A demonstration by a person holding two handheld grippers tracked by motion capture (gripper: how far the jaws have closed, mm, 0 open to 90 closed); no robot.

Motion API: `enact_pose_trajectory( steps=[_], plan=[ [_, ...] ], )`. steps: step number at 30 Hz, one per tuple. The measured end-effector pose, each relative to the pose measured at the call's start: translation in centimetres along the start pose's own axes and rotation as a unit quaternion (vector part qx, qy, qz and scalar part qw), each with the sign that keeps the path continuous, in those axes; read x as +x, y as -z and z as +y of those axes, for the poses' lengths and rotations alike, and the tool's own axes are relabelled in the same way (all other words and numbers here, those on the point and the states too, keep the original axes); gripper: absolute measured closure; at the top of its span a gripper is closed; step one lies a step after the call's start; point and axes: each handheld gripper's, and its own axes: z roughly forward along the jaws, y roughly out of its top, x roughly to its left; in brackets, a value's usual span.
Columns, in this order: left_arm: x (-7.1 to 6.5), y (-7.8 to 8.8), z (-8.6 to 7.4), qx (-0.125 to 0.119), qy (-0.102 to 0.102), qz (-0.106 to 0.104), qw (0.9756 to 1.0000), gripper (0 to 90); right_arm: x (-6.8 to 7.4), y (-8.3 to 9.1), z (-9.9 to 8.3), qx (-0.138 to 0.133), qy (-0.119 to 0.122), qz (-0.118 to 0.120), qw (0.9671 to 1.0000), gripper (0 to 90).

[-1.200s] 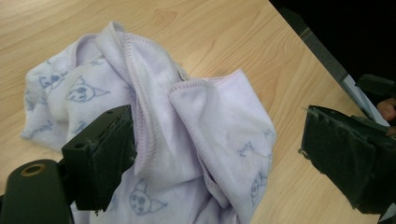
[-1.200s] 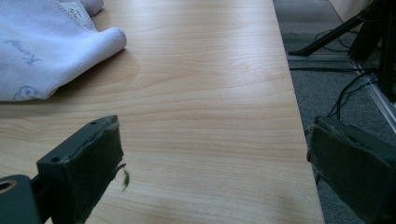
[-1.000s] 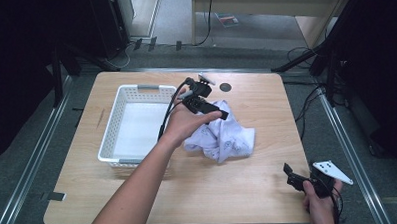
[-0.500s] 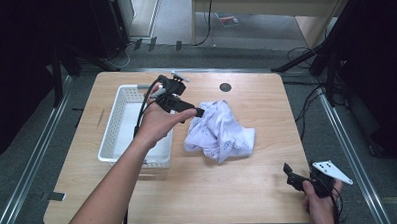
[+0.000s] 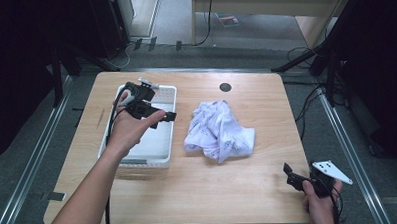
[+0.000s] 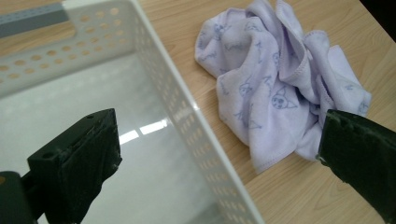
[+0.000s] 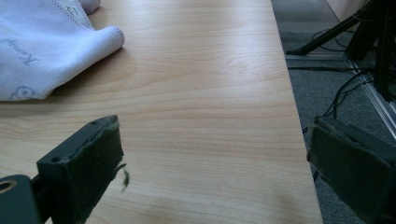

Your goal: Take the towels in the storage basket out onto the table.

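From the high view, the left gripper (image 5: 170, 116) hung above the white basket (image 5: 172, 95), jaws spread and carrying nothing, having just been opening, with nothing between them. The crumpled lilac cloth (image 5: 218, 132) lay on the wooden table (image 5: 199, 192) just to the right of the basket, apart from both grippers, while the right gripper (image 5: 287, 170) sat low at the table's near right corner, well clear of the cloth. In the left gripper view, both jaws stood wide, one over the basket's glossy floor (image 6: 154, 154), the other over the cloth (image 6: 271, 88), and the perforated wall (image 6: 187, 116) ran between them. In the right gripper view, the jaws were wide too, bare table (image 7: 201, 98) between them and a hem of the cloth (image 7: 51, 51) at the upper left. The risks, as I judged them: a low reach back could catch the basket wall and shove the light basket, and a pinch on one loose fold could drag the cloth rather than lift it, leaving it draped over the rim.
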Motion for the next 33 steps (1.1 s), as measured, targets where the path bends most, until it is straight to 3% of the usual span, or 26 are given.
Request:
enact_pose_trajectory(
  steps=[9,16,20,28,33],
  plan=[
    [2.9,1.9,-2.5,-0.034,0.031,0.022,0.9987,0.0,0.0,0.0,0.0,0.0,0.0,0.0,1.0,3.5],
    [4.6,3.0,-4.6,-0.042,0.042,0.041,0.9974,0.0,0.1,0.0,0.0,-0.001,0.0,-0.001,1.0,3.5],
    [5.2,4.0,-5.9,-0.057,0.055,0.041,0.996,0.0,0.1,0.0,0.0,-0.001,0.0,-0.001,1.0,3.5],
    [6.3,5.3,-9.0,-0.072,0.068,0.061,0.9932,0.0,0.0,0.1,0.0,0.0,0.0,-0.001,1.0,3.5],
    [7.2,6.1,-11.2,-0.096,0.089,0.062,0.9894,0.0,0.0,0.1,0.0,0.0,0.0,-0.001,1.0,3.5]
  ],
)
